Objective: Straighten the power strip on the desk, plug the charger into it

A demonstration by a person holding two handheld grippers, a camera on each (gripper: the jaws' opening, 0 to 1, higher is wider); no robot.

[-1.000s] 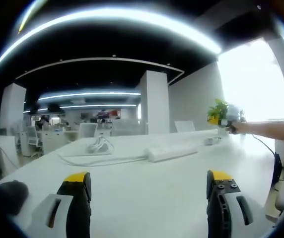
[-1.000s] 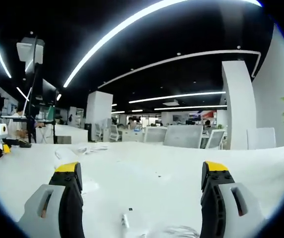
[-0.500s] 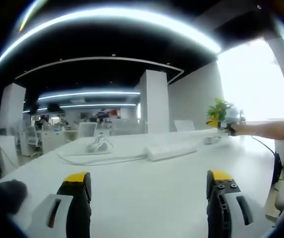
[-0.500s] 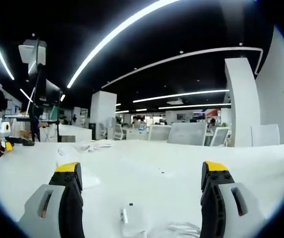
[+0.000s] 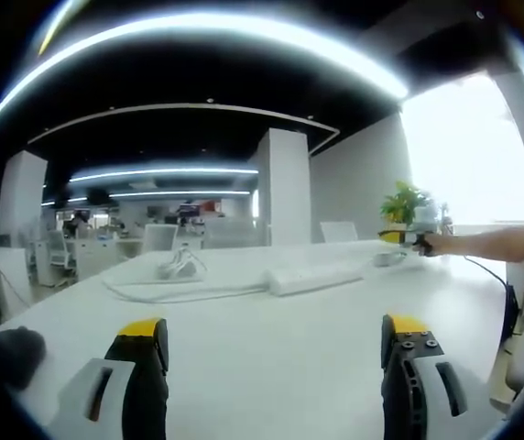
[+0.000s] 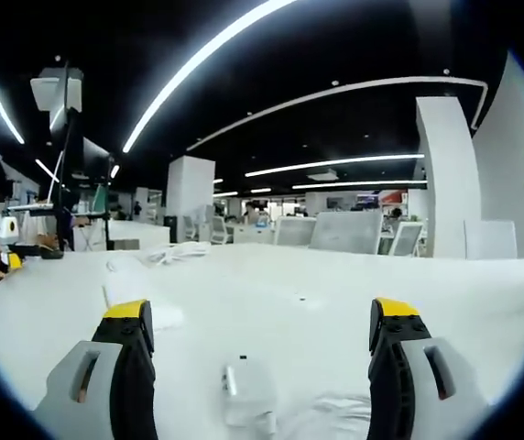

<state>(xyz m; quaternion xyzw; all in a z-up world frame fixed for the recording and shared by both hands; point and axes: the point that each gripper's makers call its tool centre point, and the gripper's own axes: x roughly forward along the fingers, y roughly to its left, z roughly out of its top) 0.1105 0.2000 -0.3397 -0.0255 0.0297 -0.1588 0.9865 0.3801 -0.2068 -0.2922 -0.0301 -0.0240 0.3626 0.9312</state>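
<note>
Strip (image 5: 312, 278) lies on the tabletop (image 5: 271, 357) at 12 o'clock, well ahead of the left tongs (image 5: 276, 353), long axis crosswise to them. Charger (image 6: 246, 392) sits low between the right tongs (image 6: 264, 337), near 6 o'clock, so the right is nearer it. Both tongs gape, holding nothing.

Soft fisheye views — glaring ceiling light strips (image 5: 216, 27), blown-out window (image 5: 468, 147), dark ceiling.
</note>
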